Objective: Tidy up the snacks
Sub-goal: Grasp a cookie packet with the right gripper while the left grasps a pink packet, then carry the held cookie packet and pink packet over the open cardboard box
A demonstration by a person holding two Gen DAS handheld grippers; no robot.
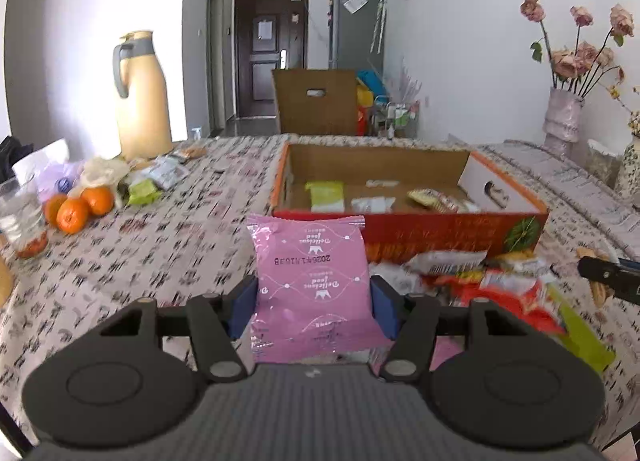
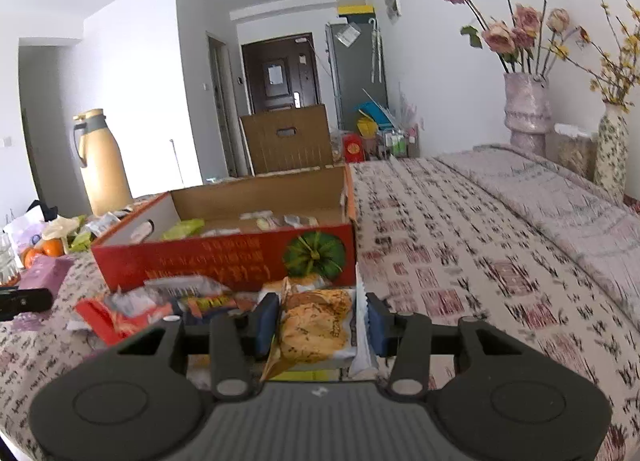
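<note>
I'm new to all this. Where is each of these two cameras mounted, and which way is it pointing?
Left wrist view: sits on the left hand-held gripper, looking along its fingers at the pink packet they clamp and the open cardboard box beyond; the right gripper's tip shows at the right edge.
Right wrist view: sits on the right hand-held gripper, looking past the yellow snack packet it clamps toward the same box.
Shared: box, snack pile, thermos, oranges, flower vase, door. No hand or sleeve shows.

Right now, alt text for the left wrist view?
The left gripper holds a pink snack packet upright above a patterned tablecloth. Behind stands an open red cardboard box with several snacks inside.
</note>
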